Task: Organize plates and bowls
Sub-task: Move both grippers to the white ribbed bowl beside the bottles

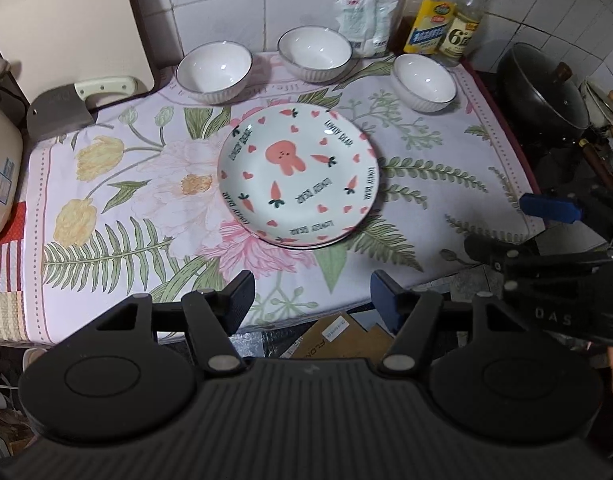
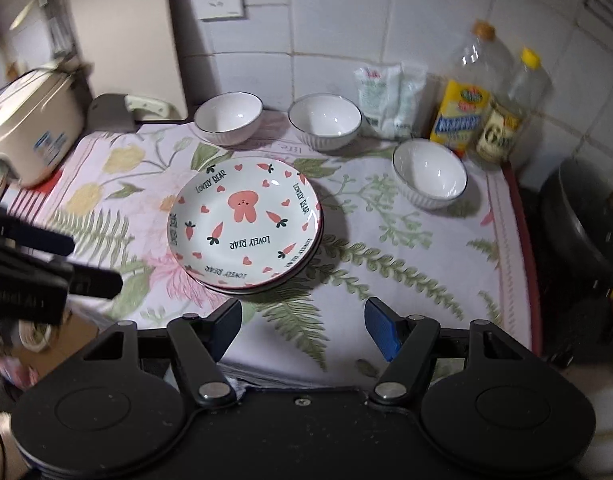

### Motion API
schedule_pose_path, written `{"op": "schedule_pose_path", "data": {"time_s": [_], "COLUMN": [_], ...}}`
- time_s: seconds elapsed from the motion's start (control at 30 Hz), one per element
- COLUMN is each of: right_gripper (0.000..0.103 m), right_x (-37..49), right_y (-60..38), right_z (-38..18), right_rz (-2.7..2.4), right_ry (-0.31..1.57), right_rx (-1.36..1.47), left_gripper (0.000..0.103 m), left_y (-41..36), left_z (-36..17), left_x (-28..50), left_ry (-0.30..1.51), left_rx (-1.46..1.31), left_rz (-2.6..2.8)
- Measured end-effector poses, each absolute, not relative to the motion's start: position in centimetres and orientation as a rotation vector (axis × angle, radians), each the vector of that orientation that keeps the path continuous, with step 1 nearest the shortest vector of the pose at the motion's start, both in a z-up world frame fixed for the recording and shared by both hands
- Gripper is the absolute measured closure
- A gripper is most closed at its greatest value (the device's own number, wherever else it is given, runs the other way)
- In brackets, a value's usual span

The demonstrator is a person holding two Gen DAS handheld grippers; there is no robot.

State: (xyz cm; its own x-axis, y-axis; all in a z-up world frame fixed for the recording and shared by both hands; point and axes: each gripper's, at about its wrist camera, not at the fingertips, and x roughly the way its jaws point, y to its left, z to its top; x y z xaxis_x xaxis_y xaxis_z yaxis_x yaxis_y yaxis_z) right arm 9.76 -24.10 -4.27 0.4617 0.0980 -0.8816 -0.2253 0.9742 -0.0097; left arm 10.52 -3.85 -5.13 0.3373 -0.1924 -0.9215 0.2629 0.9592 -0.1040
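A stack of white plates with pink bear and carrot print (image 1: 298,174) (image 2: 244,228) sits in the middle of the floral cloth. Three white bowls stand behind it: left bowl (image 1: 214,71) (image 2: 228,118), middle bowl (image 1: 315,53) (image 2: 324,120), right bowl (image 1: 423,82) (image 2: 429,174). My left gripper (image 1: 312,300) is open and empty, hovering at the table's near edge before the plates. My right gripper (image 2: 302,328) is open and empty, near the front edge, just short of the plates. Each gripper shows at the side of the other's view.
Two oil bottles (image 1: 446,12) (image 2: 478,96) and a white bag (image 1: 366,16) stand against the tiled wall. A black wok with lid (image 1: 542,96) is at the right. A cleaver (image 1: 66,108), cutting board and rice cooker (image 2: 30,128) are at the left.
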Motion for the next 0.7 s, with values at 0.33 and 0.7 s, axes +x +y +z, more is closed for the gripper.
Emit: {"op": "schedule_pose_path", "data": {"time_s": [0.33, 0.7], "right_gripper": [0.031, 0.031], "right_x": [7.9, 7.0], "right_y": [-29.0, -35.7], "right_z": [-1.0, 1.2], "right_rz": [0.261, 0.281], "right_ry": [0.985, 0.798], "right_rx": [-0.197, -0.176], "left_gripper": [0.031, 0.025], "left_y": [-8.5, -13.3], "left_z": [-2.7, -0.7], "left_x": [7.5, 8.2], "left_ry": [1.125, 1.067], "left_rx": [0.12, 0.118], "left_rz": [-0.265, -0.291]}}
